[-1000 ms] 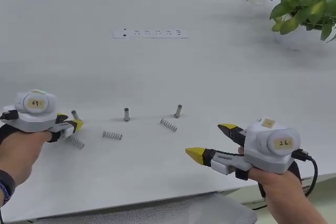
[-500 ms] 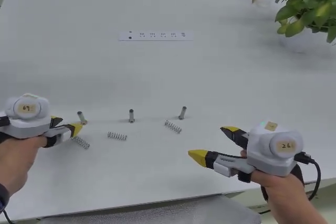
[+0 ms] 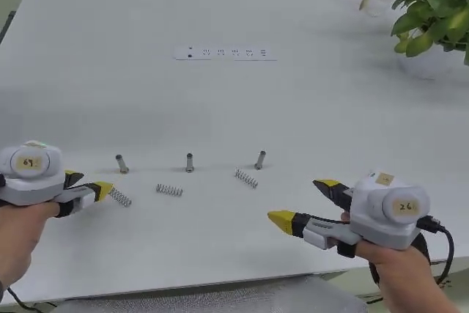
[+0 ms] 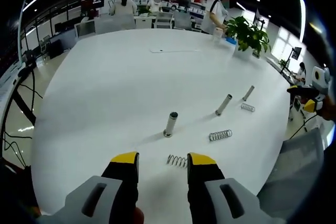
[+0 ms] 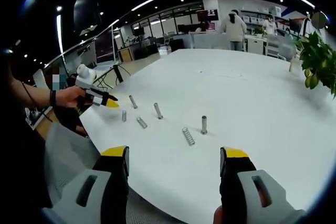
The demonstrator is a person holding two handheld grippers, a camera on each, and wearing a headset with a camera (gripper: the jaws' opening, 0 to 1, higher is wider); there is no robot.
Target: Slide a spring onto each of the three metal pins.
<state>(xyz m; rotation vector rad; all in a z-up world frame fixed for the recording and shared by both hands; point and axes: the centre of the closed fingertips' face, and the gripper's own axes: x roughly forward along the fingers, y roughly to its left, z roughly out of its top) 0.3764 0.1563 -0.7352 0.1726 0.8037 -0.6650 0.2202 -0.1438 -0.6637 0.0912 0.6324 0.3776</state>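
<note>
Springs are not yet on any pin; all three lie flat on the white counter (image 3: pixel 242 108), in front of the row of upright pins. I take the middle pin (image 3: pixel 190 163) as reference. The middle spring (image 3: pixel 169 190) lies just before it, a little to the left. The left pin (image 3: pixel 122 164) and the left spring (image 3: pixel 120 197) are well to its left, the right pin (image 3: pixel 260 160) and the right spring (image 3: pixel 246 178) to its right.

The left tool (image 3: pixel 89 182) is far left of the middle pin. It is empty, with its jaws moderately apart, and in the left gripper view the left spring lies at the mouth of the jaws, closer to one of them. The right tool (image 3: pixel 303 201) is right of the middle pin and nearer to the person, with jaws wide apart and holding nothing.

Risks, as I judge them: the left spring is thin and round, so the nearer jaw can touch it first and roll it away. A hard squeeze can bend it or make it jump out. A low approach can also knock the left pin over, since I cannot tell if the pins are fixed.
</note>
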